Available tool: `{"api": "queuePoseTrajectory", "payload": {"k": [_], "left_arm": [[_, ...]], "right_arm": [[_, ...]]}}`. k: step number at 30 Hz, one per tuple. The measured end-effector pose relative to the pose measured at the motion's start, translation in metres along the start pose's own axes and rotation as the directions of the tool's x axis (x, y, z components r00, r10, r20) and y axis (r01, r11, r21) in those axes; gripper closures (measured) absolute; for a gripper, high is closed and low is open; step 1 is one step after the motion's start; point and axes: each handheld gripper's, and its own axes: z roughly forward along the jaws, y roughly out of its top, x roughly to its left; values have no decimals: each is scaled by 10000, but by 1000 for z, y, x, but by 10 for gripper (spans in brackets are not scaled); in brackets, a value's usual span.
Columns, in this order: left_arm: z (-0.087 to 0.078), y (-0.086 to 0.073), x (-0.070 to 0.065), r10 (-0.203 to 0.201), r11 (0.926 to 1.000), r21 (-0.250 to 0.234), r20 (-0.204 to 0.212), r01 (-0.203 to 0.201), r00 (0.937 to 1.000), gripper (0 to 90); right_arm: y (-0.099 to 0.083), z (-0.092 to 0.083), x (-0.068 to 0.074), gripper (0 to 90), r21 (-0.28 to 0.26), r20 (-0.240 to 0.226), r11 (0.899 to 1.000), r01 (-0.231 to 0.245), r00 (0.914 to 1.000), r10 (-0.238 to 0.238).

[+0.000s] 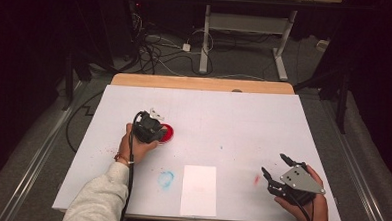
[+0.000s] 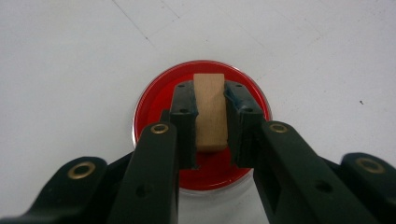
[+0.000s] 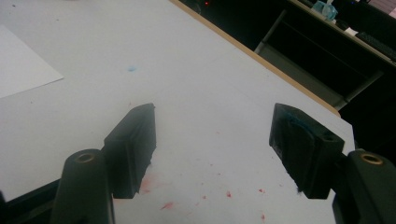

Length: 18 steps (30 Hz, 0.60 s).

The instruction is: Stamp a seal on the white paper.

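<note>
A round red dish (image 2: pixel 154 107) sits on the white table, seen also in the high view as the red dish (image 1: pixel 167 133) left of centre. My left gripper (image 2: pixel 210 109) is shut on a small tan wooden block (image 2: pixel 210 105) and holds it just over the dish's red surface. From above, the left gripper (image 1: pixel 151 126) covers part of the dish. My right gripper (image 1: pixel 274 164) rests near the table's front right, open, with nothing between its fingers (image 3: pixel 135 140). A white paper sheet (image 1: pixel 199 189) lies at the front centre.
A blue smear (image 1: pixel 165 178) marks the table left of the paper, and a red smear (image 1: pixel 256 179) lies right of it. Red specks (image 3: pixel 205 198) dot the surface under the right gripper. The wooden table edge (image 1: pixel 200 83) runs along the back, with cables and desk legs beyond.
</note>
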Motion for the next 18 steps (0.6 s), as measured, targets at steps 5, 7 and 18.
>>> {"api": "queuePoseTrajectory", "payload": {"k": [5,7,18], "left_arm": [[0,0,-1,-19,10000,10,-47,19,10000,736],[0,0,0,27,10000,33,-39,-27,10000,736],[1,-1,-1,-18,10000,12,-54,18,10000,736]], "right_arm": [[1,-3,0,320,-117,34,9999,-16,10000,16],[1,-2,0,322,-99,49,9999,-45,10000,45],[1,-4,1,325,-249,95,9997,11,10000,-9]]}}
